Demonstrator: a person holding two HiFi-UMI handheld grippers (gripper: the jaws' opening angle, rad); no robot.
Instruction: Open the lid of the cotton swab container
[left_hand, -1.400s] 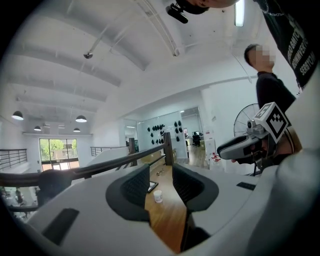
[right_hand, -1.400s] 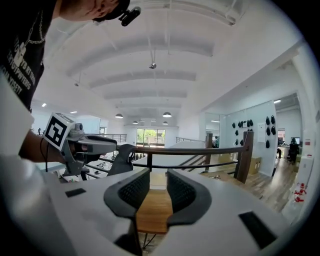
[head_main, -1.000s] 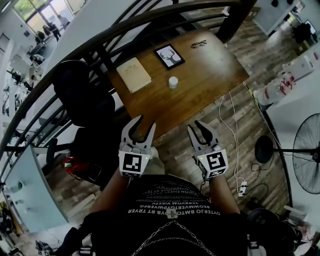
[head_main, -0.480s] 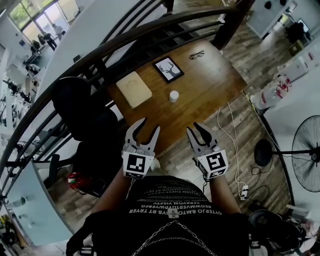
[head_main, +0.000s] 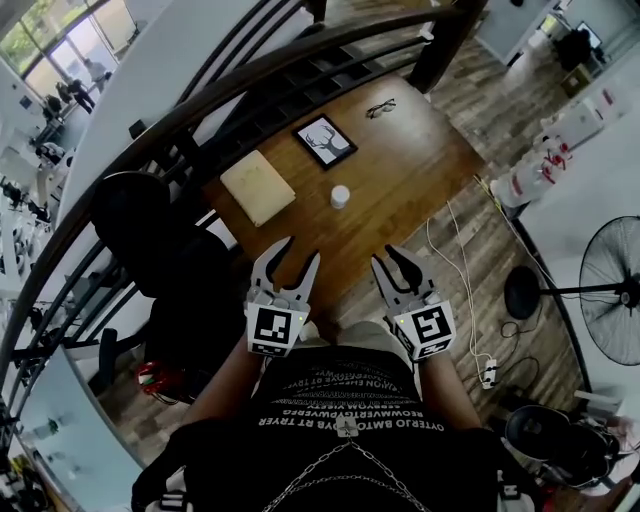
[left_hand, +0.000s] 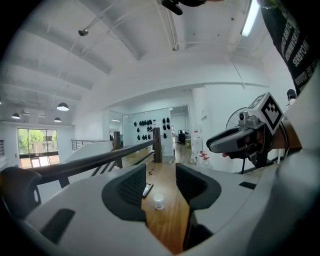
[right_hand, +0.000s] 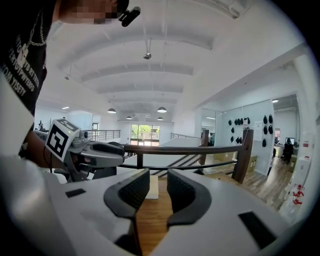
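The cotton swab container (head_main: 340, 197) is a small white tub with its lid on, standing upright near the middle of the wooden table (head_main: 410, 170). Both grippers are held in the air near the person's chest, well short of the table. My left gripper (head_main: 298, 251) is open with nothing between its pads; in the left gripper view the container (left_hand: 159, 201) shows far off through the gap of the left gripper (left_hand: 161, 182). My right gripper (head_main: 389, 257) has a narrower gap and holds nothing. The right gripper view looks past the right gripper (right_hand: 158, 192) onto bare table wood.
On the table lie a beige book (head_main: 258, 186), a framed picture (head_main: 325, 141) and a pair of glasses (head_main: 380, 107). A dark curved railing (head_main: 200, 110) runs behind the table, a black chair (head_main: 130, 215) stands at its left, and a fan (head_main: 610, 290) and cables (head_main: 450, 250) are at the right.
The head view has shifted, so the table and container sit lower and slightly left in the picture. The left jaws stand a little wider. Both grippers hang in much the same place.
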